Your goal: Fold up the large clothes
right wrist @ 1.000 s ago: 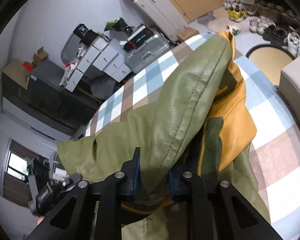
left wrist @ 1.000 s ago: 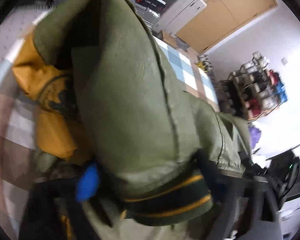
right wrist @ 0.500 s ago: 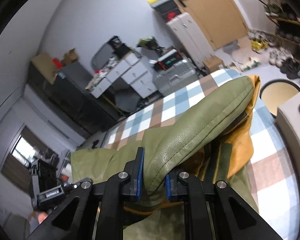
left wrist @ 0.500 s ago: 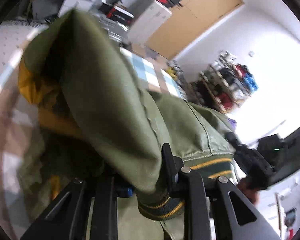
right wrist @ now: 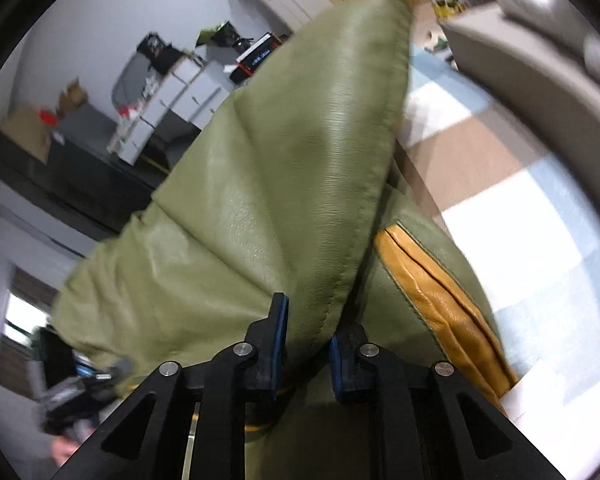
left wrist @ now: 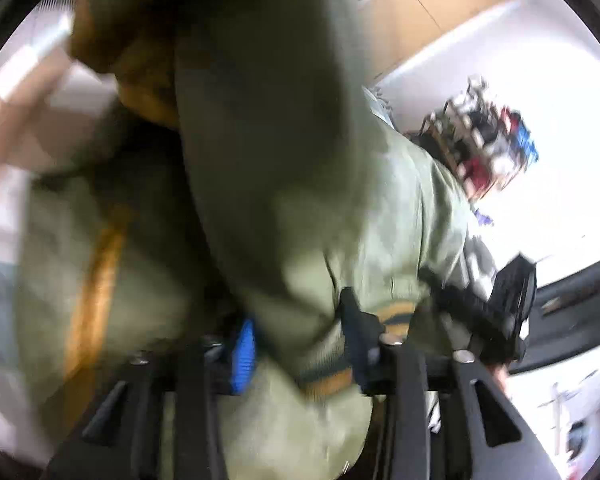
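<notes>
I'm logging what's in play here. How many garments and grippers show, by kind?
Jacket, green with mustard trim: 1
Grippers, left and right, both shut on the jacket: 2
Total: 3

A surface covered in a checked cloth (right wrist: 500,184) of pale blue, white and brown squares carries a large olive-green jacket (right wrist: 284,184) with mustard-yellow trim. The jacket's lower part rests on the cloth; its upper part rises off it. The left view is blurred.
</notes>
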Demonstrator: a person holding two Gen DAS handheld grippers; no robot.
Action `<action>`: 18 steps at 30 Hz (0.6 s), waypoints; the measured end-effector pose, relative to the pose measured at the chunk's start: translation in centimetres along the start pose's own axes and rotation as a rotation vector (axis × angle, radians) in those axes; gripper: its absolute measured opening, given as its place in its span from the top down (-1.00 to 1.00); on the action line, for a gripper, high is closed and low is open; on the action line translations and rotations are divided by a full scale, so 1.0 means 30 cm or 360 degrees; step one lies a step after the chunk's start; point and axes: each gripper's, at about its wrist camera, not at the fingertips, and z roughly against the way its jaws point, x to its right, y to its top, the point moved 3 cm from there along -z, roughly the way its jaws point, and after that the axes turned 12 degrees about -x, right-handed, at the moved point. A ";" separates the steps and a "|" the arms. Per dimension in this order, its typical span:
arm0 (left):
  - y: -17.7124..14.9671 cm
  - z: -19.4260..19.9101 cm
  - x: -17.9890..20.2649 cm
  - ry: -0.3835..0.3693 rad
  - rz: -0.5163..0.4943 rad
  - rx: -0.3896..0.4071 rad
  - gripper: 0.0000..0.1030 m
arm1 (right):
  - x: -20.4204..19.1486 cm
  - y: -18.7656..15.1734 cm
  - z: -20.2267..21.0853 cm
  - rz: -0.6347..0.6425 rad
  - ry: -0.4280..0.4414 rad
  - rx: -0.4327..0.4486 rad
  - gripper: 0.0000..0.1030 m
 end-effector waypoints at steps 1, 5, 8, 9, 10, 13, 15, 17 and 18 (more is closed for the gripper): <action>-0.017 0.048 0.020 0.0035 -0.0072 0.0008 0.23 | -0.017 0.002 0.002 0.0042 -0.0060 -0.0001 0.63; -0.001 0.229 0.060 0.0251 -0.0230 0.0185 -0.36 | -0.053 0.016 0.002 0.0134 -0.0168 0.0006 0.59; 0.119 0.344 0.053 0.0490 -0.0226 0.0465 -0.72 | -0.059 0.016 -0.011 0.0130 -0.0179 0.0012 0.57; 0.176 0.355 0.028 0.0558 -0.0166 0.0500 -0.72 | -0.060 0.014 -0.012 0.0129 -0.0177 0.0022 0.57; 0.241 0.342 -0.008 0.0575 -0.0101 0.0455 -0.72 | -0.056 0.012 -0.011 0.0124 -0.0170 0.0026 0.56; 0.394 0.204 -0.079 0.0414 0.0050 0.0100 -0.72 | -0.059 0.009 -0.012 0.0115 -0.0157 0.0029 0.55; 0.418 0.146 -0.097 0.0352 0.0098 0.0035 -0.71 | -0.060 0.009 -0.013 0.0115 -0.0161 0.0031 0.55; 0.407 0.132 -0.082 0.0312 0.0104 0.0063 -0.03 | -0.058 0.007 -0.015 0.0128 -0.0168 0.0032 0.54; 0.410 0.121 -0.097 0.0353 0.0105 0.0070 0.65 | -0.044 -0.003 -0.004 0.0132 -0.0170 0.0035 0.55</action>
